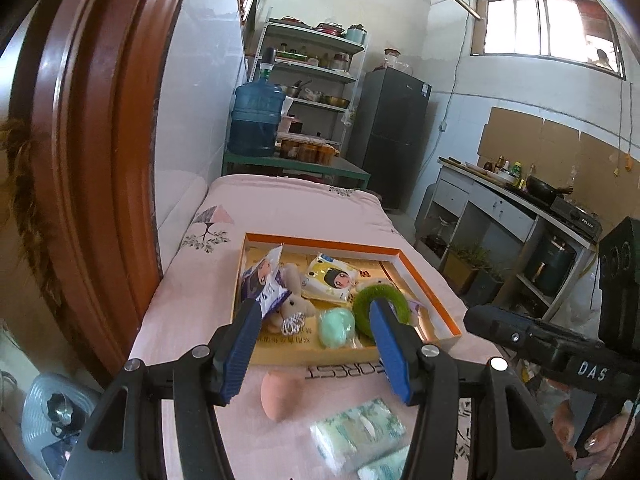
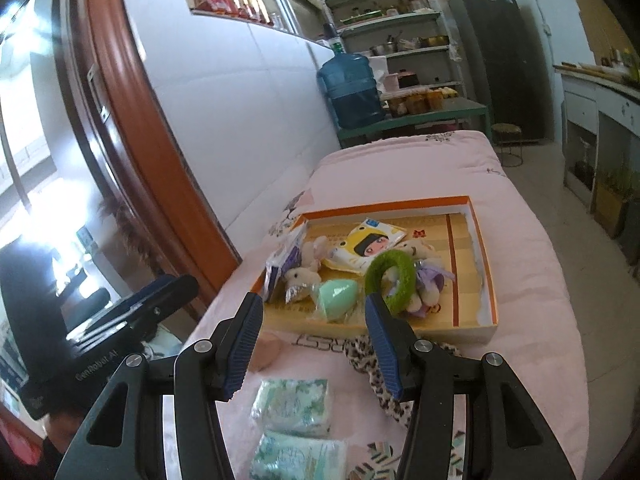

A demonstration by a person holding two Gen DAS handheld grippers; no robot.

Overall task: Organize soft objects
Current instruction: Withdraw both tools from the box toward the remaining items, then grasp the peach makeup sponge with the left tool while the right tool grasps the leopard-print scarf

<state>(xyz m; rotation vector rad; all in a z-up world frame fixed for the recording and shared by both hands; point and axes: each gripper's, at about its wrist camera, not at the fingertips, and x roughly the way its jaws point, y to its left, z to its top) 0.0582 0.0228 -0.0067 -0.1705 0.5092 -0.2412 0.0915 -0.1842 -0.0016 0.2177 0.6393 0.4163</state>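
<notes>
An orange-rimmed shallow box (image 1: 436,292) (image 2: 486,256) lies on the pink bed. It holds a mint sponge (image 1: 337,326) (image 2: 336,295), a green fuzzy ring (image 1: 394,300) (image 2: 390,276), small plush toys (image 1: 294,292) (image 2: 302,276) and tissue packs (image 1: 330,278) (image 2: 366,246). On the bed before the box lie a peach sponge (image 1: 280,394) (image 2: 266,350), green patterned tissue packs (image 1: 360,432) (image 2: 294,402) and a leopard-print cloth (image 2: 370,368). My left gripper (image 1: 316,352) is open and empty above the peach sponge. My right gripper (image 2: 314,348) is open and empty above the bed near the box's front edge.
A brown door frame (image 1: 92,160) stands at the left. A water jug (image 1: 256,118), shelves (image 1: 320,72) and a dark fridge (image 1: 394,128) stand beyond the bed. A kitchen counter (image 1: 512,208) runs along the right. The other gripper's body (image 1: 560,352) shows at the right.
</notes>
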